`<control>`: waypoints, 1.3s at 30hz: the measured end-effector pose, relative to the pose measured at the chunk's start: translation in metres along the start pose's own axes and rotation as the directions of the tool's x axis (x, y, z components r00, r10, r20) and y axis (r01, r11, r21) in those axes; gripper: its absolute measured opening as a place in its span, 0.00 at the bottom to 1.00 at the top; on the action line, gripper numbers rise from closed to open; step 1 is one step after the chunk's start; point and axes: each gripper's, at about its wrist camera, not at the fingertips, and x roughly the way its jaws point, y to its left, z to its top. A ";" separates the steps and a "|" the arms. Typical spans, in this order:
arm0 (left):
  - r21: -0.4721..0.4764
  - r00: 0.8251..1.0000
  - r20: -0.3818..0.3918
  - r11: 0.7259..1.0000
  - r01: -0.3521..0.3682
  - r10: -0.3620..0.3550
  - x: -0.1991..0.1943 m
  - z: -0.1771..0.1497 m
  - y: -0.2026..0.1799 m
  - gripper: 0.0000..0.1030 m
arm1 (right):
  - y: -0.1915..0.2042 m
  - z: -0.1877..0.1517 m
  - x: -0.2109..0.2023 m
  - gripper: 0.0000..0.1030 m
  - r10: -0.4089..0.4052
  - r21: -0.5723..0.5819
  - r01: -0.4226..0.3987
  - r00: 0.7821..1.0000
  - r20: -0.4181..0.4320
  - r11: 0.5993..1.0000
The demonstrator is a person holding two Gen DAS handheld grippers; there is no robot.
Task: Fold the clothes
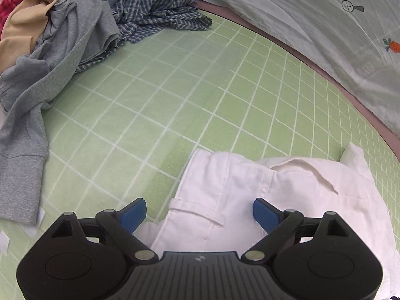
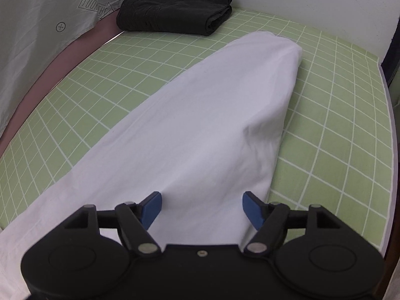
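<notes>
Both tools stood wide, gripping nothing: the left tool (image 1: pixel 199 212) over the white trousers (image 1: pixel 250 187), the right tool (image 2: pixel 202 206) above them; folded black garment (image 2: pixel 175 10) far.

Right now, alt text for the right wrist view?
The right gripper hangs with its jaws open above a long white garment laid diagonally across a green checked sheet, gripping nothing. A folded black garment sits at the far edge of the sheet, with a pale printed cloth hanging along the left.
</notes>
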 end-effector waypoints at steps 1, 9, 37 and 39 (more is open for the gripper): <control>-0.004 1.000 -0.001 1.000 -0.003 0.003 0.001 -0.002 -0.003 0.91 | -0.003 0.004 0.002 0.73 -0.002 0.001 0.002 1.000 0.000 1.000; 0.055 0.991 0.033 0.990 -0.128 0.127 0.006 -0.010 -0.031 0.89 | -0.025 0.034 0.022 0.78 -0.041 0.000 0.041 0.999 -0.007 0.999; 0.019 0.929 0.353 0.991 -0.129 0.114 -0.139 0.025 -0.050 0.18 | 0.032 0.126 -0.073 0.09 0.337 -0.253 -0.256 0.868 0.364 0.933; -0.004 0.908 0.405 0.994 -0.112 0.104 -0.148 0.049 -0.048 0.18 | 0.056 0.143 -0.080 0.08 0.383 -0.285 -0.288 0.842 0.380 0.914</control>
